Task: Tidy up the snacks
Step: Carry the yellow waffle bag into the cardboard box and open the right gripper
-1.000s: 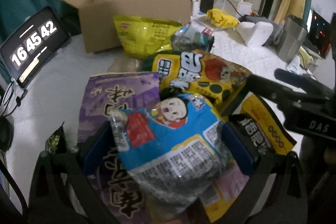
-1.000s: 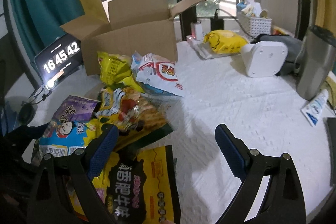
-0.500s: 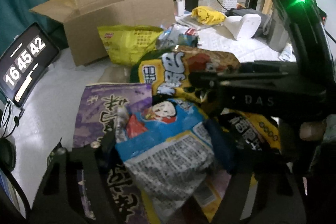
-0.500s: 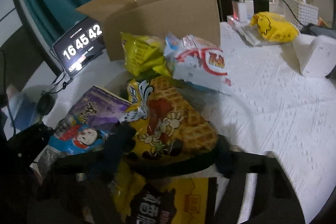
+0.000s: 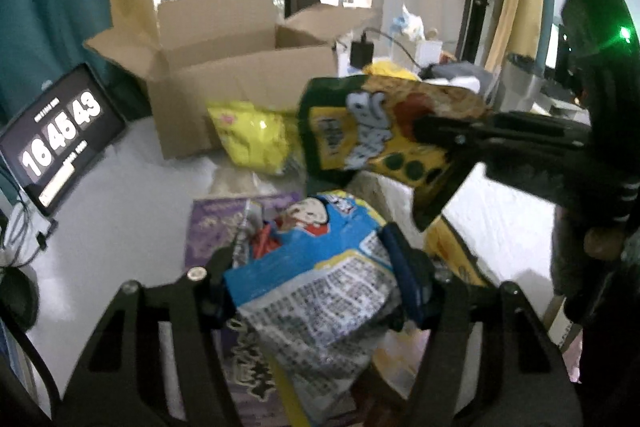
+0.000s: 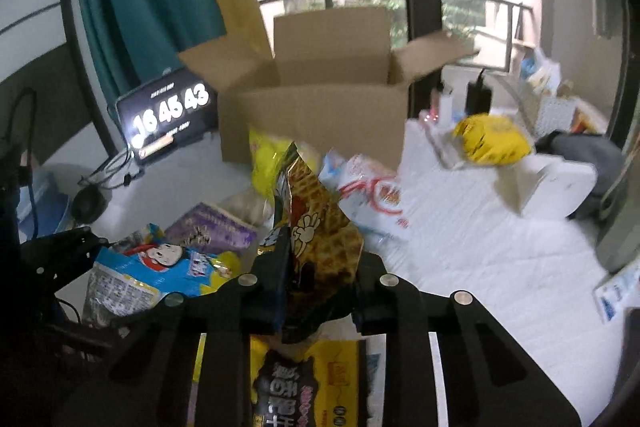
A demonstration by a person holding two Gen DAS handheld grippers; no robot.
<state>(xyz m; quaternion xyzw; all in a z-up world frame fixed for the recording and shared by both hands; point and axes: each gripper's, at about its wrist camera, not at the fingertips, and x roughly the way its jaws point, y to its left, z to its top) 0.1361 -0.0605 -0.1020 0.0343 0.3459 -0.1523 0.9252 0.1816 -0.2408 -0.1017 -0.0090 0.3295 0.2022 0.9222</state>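
My left gripper is closing its jaws and its pads press on a blue snack bag with a cartoon face, lifted off the pile. My right gripper is closing too, and pinches the lower end of a yellow-and-green waffle snack bag, which stands upright above the table. In the left wrist view that waffle bag hangs in the right gripper at mid-right. An open cardboard box stands behind the pile. A purple bag lies under the blue one.
On the white table lie a yellow chip bag, a white-and-red bag and a yellow-and-black bag near me. A tablet clock leans at the left. A white device, a yellow pouch and a metal tumbler stand at the right.
Both grippers went from wide open to closed on bags. The blue bag and the waffle bag have risen off the pile, and both views tilted up toward the box.
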